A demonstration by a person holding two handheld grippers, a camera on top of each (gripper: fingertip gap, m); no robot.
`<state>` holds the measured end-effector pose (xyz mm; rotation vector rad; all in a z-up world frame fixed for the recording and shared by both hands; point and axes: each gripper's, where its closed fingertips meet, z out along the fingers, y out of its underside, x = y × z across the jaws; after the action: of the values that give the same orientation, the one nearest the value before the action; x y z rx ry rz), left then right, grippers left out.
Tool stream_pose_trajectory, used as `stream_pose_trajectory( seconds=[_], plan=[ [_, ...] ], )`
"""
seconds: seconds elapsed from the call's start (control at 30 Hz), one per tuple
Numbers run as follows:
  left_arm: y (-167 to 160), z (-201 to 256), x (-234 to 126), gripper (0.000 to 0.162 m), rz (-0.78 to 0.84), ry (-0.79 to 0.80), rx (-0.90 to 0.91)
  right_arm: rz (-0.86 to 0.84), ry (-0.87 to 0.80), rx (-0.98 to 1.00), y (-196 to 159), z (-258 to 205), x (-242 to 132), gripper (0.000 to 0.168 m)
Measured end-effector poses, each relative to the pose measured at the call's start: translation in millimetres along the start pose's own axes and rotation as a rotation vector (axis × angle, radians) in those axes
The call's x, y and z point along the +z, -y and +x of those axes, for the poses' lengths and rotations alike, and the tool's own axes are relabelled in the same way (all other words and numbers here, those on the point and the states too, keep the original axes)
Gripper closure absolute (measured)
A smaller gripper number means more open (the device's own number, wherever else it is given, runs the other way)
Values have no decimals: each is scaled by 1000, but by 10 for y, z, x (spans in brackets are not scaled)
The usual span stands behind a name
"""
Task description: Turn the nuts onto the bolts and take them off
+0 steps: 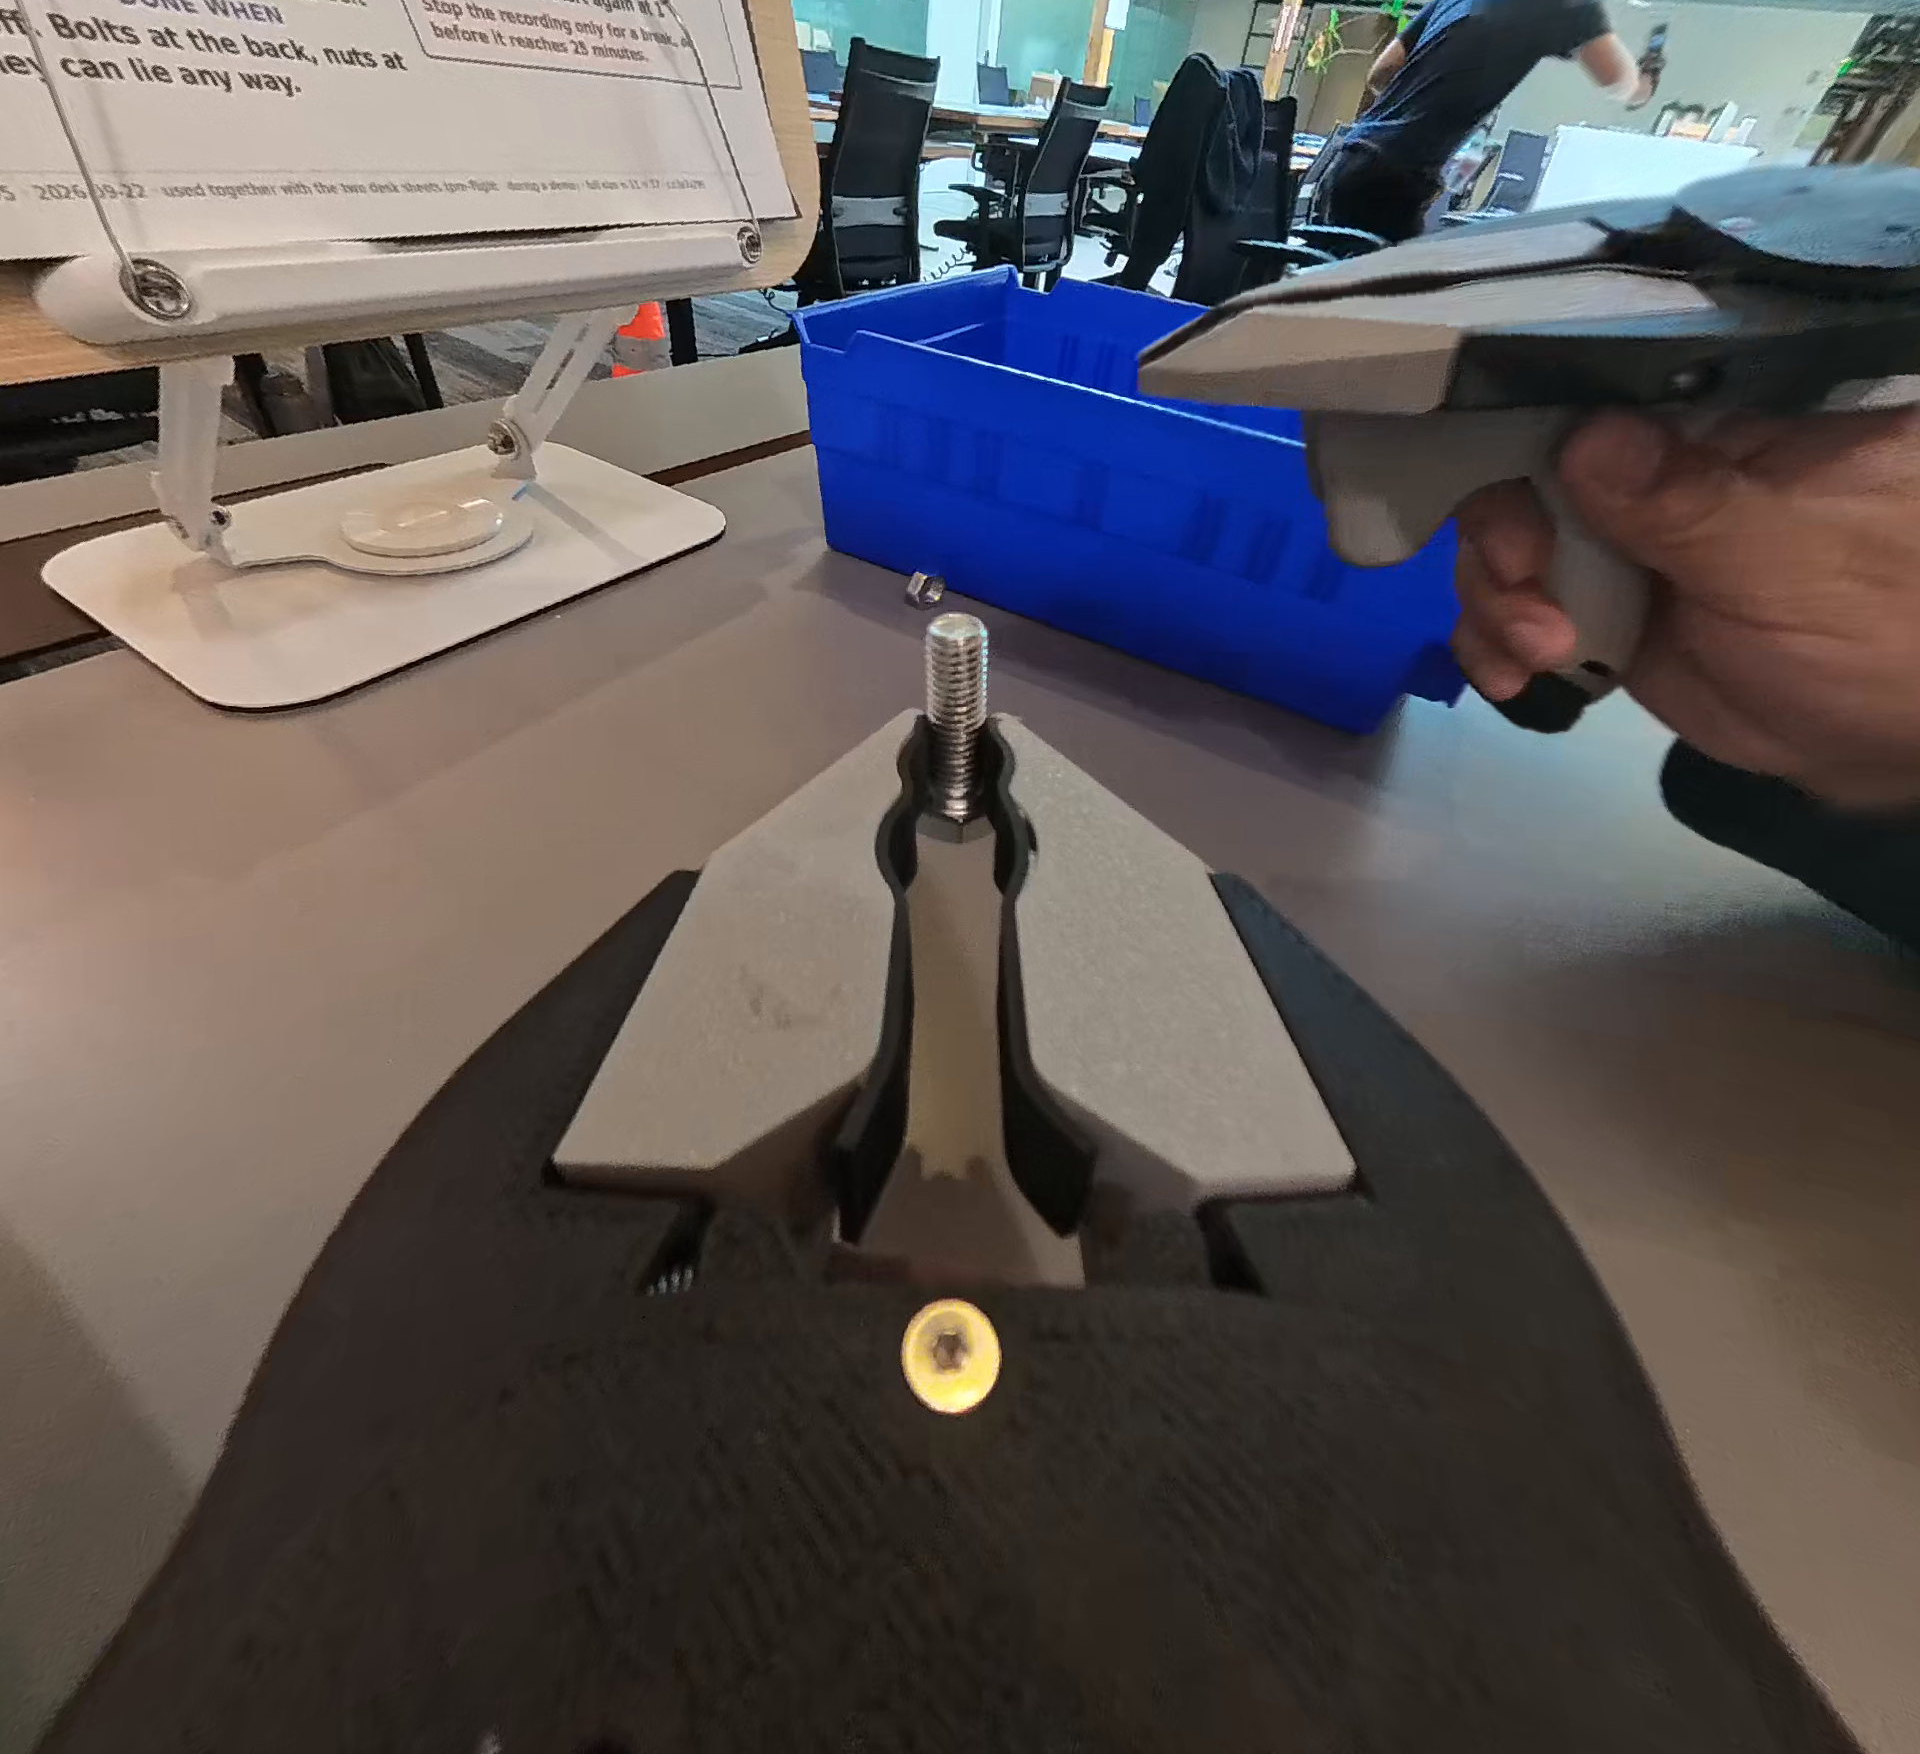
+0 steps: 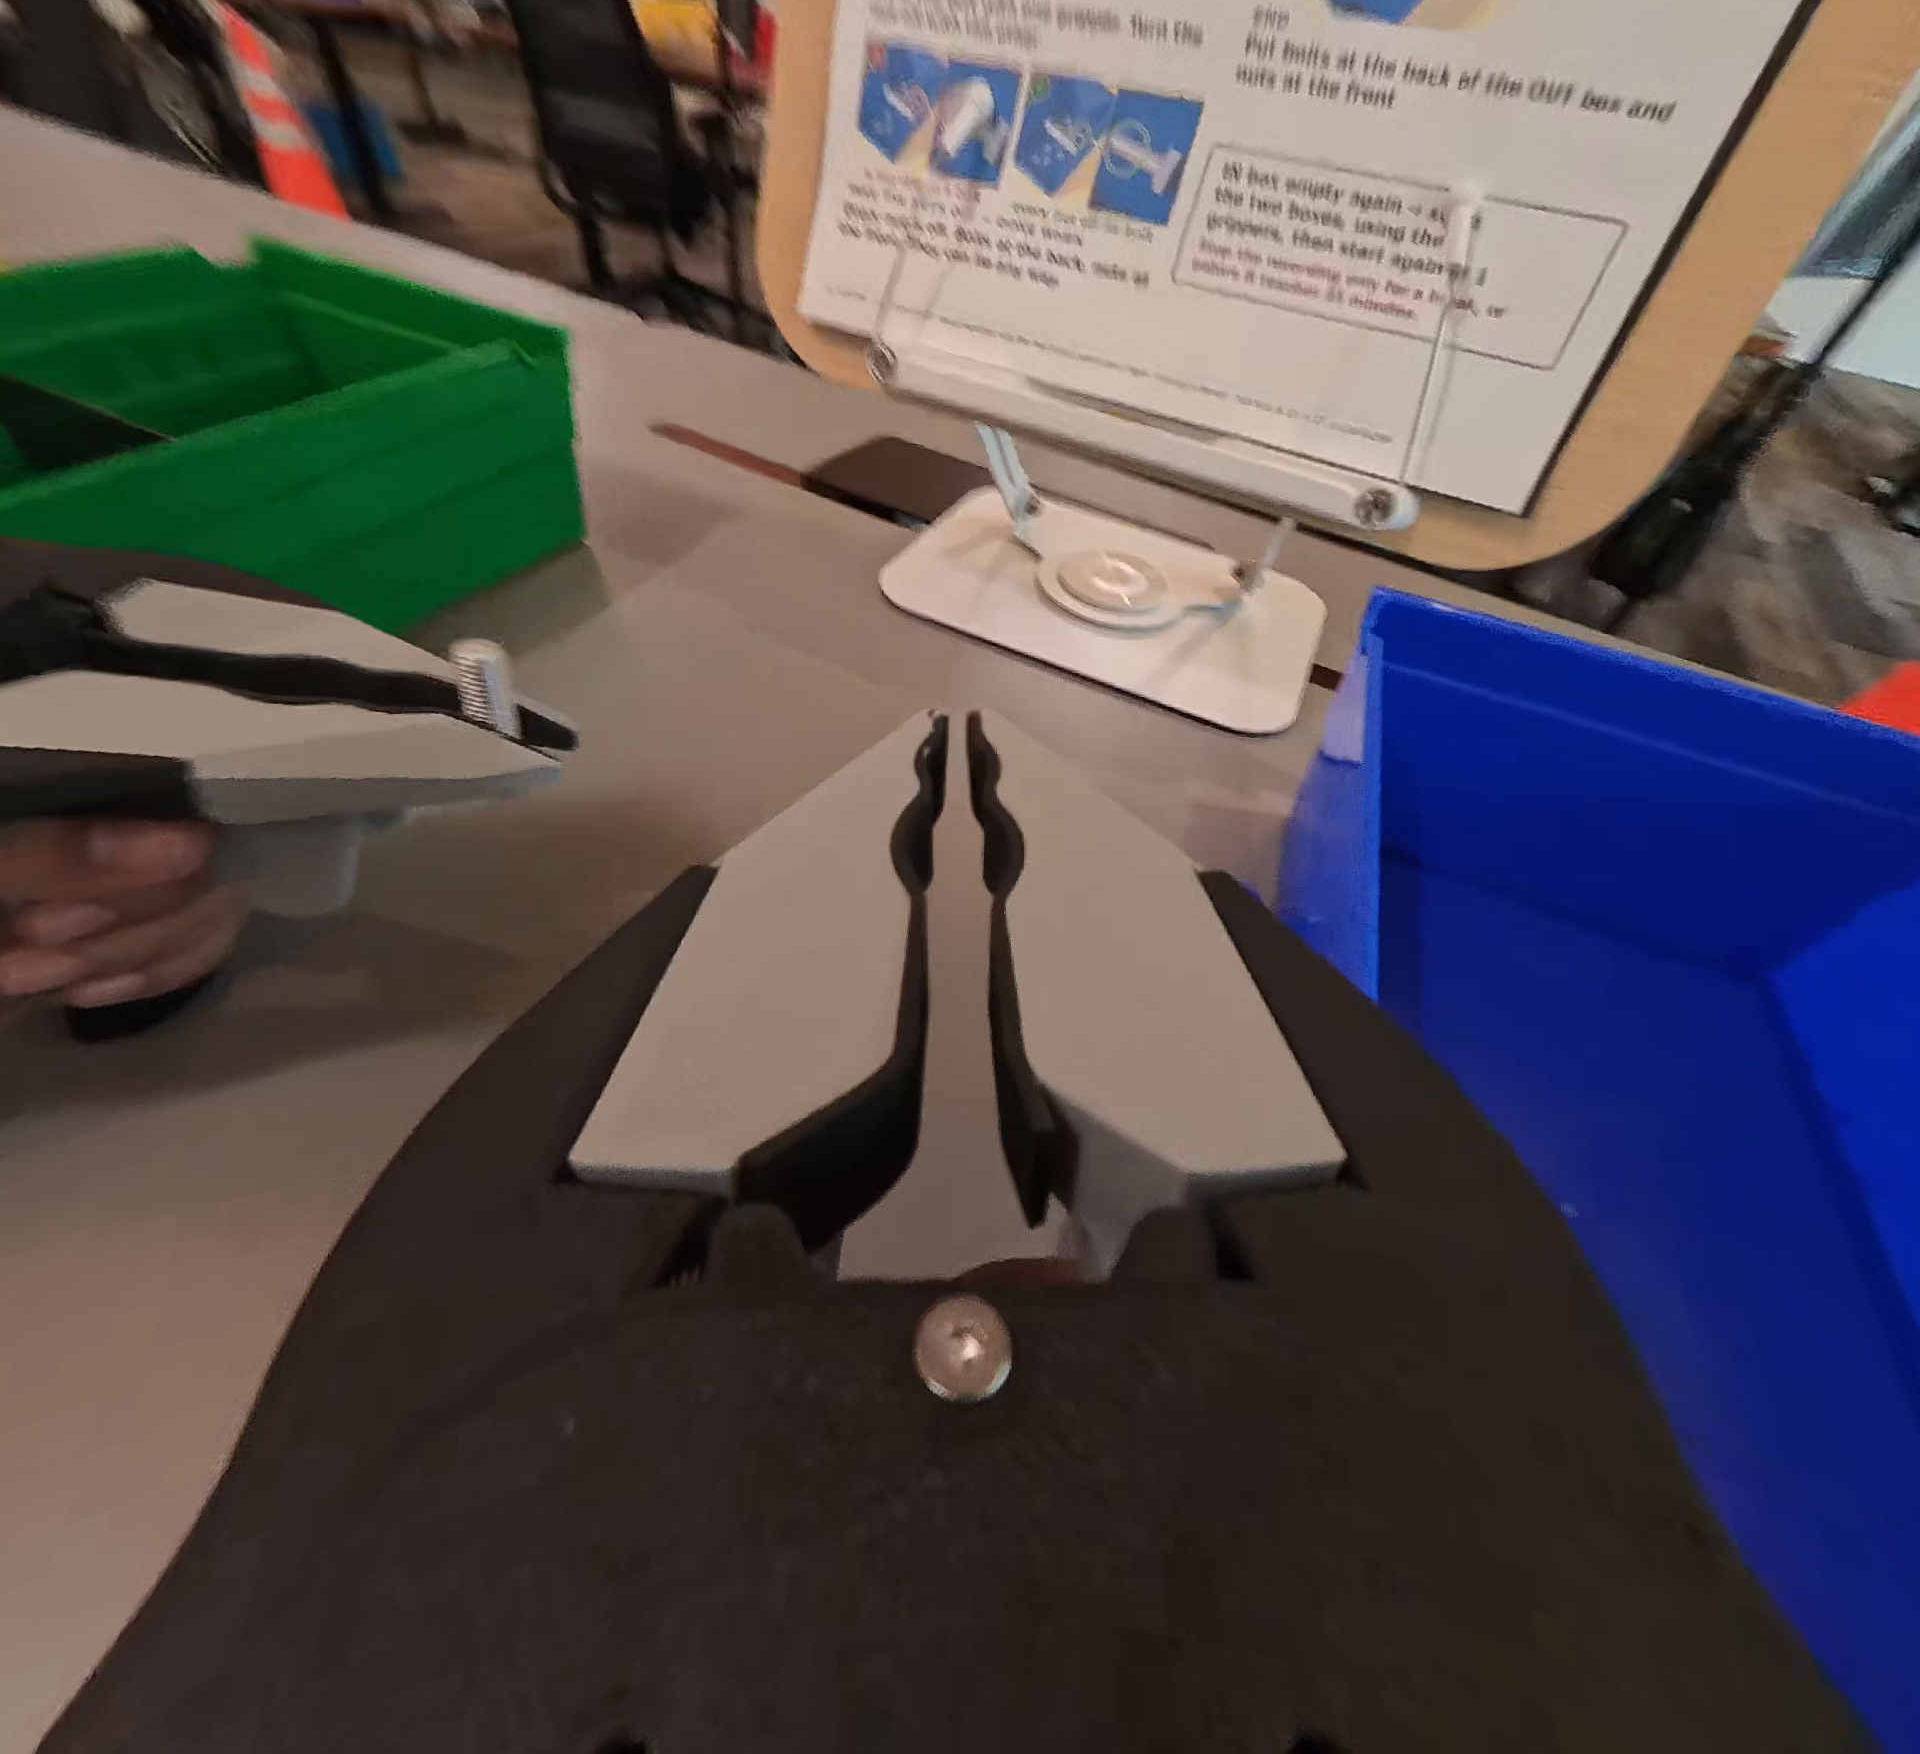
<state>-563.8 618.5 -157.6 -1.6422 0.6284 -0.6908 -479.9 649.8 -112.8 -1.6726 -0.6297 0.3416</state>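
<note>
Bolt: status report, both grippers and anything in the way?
Left gripper shut on bolt, threads bare. Right gripper nearly closed, empty. Nut loose on table by blue bin. Nothing in the way.

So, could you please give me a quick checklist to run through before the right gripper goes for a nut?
1. Bolt clamped in left gripper: ok.
2. Thread end exposed and bare: ok, no nut on it.
3. Right gripper empty: ok, nothing between its nearly closed fingers.
4. Loose nut within sight: ok, on the table beside the blue bin.
5. Nuts inside the blue bin: cannot tell.
</note>
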Motion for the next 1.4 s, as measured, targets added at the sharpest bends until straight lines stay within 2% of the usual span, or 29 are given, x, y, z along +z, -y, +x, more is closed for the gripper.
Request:
stream_pose_trajectory(
  seconds=[0.1,0.13,0.27,0.4,0.5,0.6,0.67,0.73,0.9,1.17,1.3,1.4],
  plan=[
    [-11,-25,-8,156,-9,13,8,-227,-63,-80,-213,14,300,155],
    [-9,-37,-14,156,-8,17,9,-313,-93,-95,-289,61,408,146],
    [20,-97,-48,156,-1,33,-8,-682,-143,-151,-589,297,764,144],
    [55,-138,-79,156,11,32,-42,-1059,-28,-272,-939,456,840,143],
    [86,-133,-91,156,22,25,-52,-1230,19,-486,-1119,626,809,140],
    [126,-103,-100,156,36,14,-53,-1281,37,-734,-1175,804,826,140],
    [136,-67,-95,156,37,-2,-55,-1271,52,-832,-1156,867,885,148],
    [123,-46,-83,156,30,-8,-48,-1301,86,-843,-1153,878,896,154],
    [93,-6,-62,156,16,-23,-38,-1394,190,-826,-1227,860,892,152],
    [75,-2,-51,156,8,-27,-36,-1532,170,-926,-1372,1031,852,162],
    [87,-32,-65,156,11,-15,-30,-1536,163,-812,-1347,960,797,163],
    [123,-111,-100,156,27,17,-46,-1381,277,-631,-1261,528,739,163]
  ],
)
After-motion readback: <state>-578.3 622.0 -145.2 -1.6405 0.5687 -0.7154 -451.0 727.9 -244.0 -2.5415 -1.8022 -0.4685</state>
